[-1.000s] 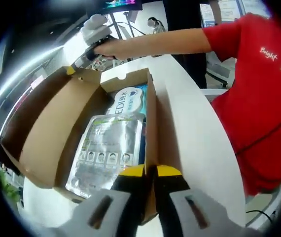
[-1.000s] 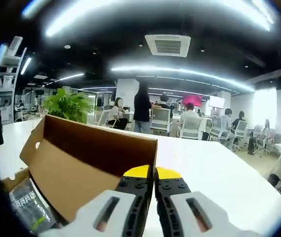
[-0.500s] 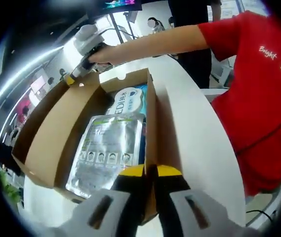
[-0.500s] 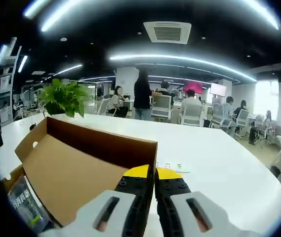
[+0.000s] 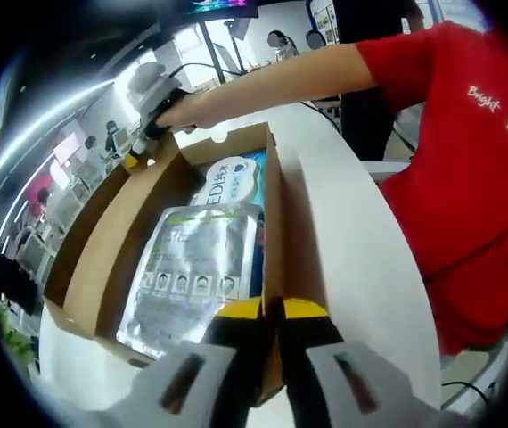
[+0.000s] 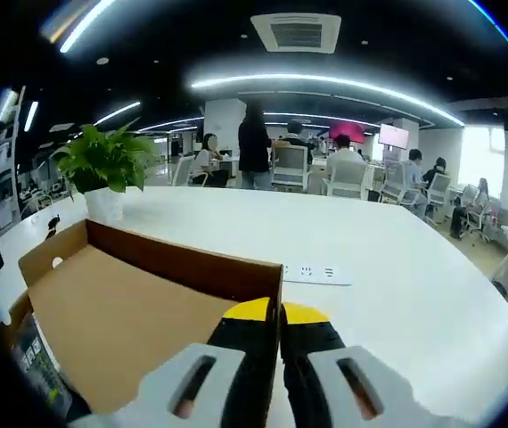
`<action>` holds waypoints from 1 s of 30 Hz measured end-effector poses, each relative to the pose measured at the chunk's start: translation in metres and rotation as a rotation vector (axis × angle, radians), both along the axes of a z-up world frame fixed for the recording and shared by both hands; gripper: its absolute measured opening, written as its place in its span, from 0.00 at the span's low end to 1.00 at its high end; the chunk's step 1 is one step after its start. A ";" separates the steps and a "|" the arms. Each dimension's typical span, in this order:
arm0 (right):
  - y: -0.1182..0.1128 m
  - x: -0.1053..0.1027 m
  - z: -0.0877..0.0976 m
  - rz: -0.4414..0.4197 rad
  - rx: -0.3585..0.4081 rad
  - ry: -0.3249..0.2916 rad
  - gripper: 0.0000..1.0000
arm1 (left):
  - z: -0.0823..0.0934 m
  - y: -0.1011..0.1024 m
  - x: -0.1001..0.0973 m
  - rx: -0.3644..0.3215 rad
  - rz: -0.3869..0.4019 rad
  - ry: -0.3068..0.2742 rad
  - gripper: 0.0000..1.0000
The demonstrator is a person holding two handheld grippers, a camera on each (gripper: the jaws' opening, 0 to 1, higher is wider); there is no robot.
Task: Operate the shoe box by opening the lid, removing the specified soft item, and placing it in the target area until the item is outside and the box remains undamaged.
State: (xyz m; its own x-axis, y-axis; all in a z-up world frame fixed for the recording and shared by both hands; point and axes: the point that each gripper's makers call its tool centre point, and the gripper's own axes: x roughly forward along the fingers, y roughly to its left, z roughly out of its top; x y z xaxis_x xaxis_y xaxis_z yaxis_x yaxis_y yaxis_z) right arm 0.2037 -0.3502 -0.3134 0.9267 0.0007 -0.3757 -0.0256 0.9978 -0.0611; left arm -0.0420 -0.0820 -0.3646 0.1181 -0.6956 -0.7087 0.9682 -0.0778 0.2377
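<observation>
Now left gripper (image 5: 270,308) jaws pinching box wall (image 5: 273,223), pouch (image 5: 196,267) just left, right gripper (image 6: 278,311) pinching lid (image 6: 138,316).

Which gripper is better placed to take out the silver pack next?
Probably the left. The left gripper grips the box wall right beside the silver pack; the right gripper is at the far corner, holding the lid.

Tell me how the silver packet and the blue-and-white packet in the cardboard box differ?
The silver packet lies on top, nearly fully visible; the blue-and-white packet lies beneath it, only its far end showing. The silver packet is shiny grey with a row of small pictures; the blue-and-white packet bears large blue lettering. Both lie flat inside the open shoe box.
</observation>
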 end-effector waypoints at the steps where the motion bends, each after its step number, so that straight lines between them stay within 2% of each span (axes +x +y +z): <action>1: -0.001 -0.001 -0.001 -0.002 0.008 0.004 0.01 | 0.000 0.000 0.000 -0.001 -0.001 -0.001 0.05; 4: -0.003 -0.004 -0.009 -0.023 0.119 0.037 0.00 | 0.001 -0.001 0.000 -0.002 -0.002 -0.005 0.05; 7: -0.006 0.001 -0.017 -0.014 0.097 0.047 0.00 | 0.001 -0.001 0.001 -0.002 -0.004 -0.005 0.05; 11: -0.007 0.000 -0.016 -0.002 0.059 0.061 0.01 | 0.001 -0.001 0.001 -0.002 -0.003 -0.003 0.05; 13: -0.006 -0.002 -0.017 -0.002 0.079 0.082 0.01 | 0.001 -0.002 0.000 -0.002 -0.002 0.000 0.05; 15: -0.005 -0.004 -0.019 -0.029 0.163 0.091 0.01 | 0.002 -0.002 0.000 -0.002 -0.002 -0.002 0.05; 16: -0.006 -0.003 -0.020 -0.026 0.176 0.095 0.01 | 0.002 -0.002 0.000 -0.003 -0.004 -0.005 0.05; 20: -0.004 -0.005 -0.017 -0.022 0.175 0.084 0.01 | 0.002 -0.001 0.001 -0.002 -0.003 -0.006 0.05; 24: 0.000 -0.006 -0.011 0.021 0.102 0.065 0.04 | 0.001 -0.001 0.001 -0.001 -0.002 -0.003 0.06; 30: -0.003 -0.007 0.006 0.070 0.101 0.029 0.07 | 0.001 -0.001 0.001 -0.002 -0.002 -0.005 0.06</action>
State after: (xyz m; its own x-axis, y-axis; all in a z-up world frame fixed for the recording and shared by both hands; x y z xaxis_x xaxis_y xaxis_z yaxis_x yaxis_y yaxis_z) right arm 0.1970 -0.3536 -0.3074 0.9117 0.1039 -0.3974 -0.0954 0.9946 0.0411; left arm -0.0413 -0.0826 -0.3636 0.1205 -0.6975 -0.7064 0.9669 -0.0788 0.2427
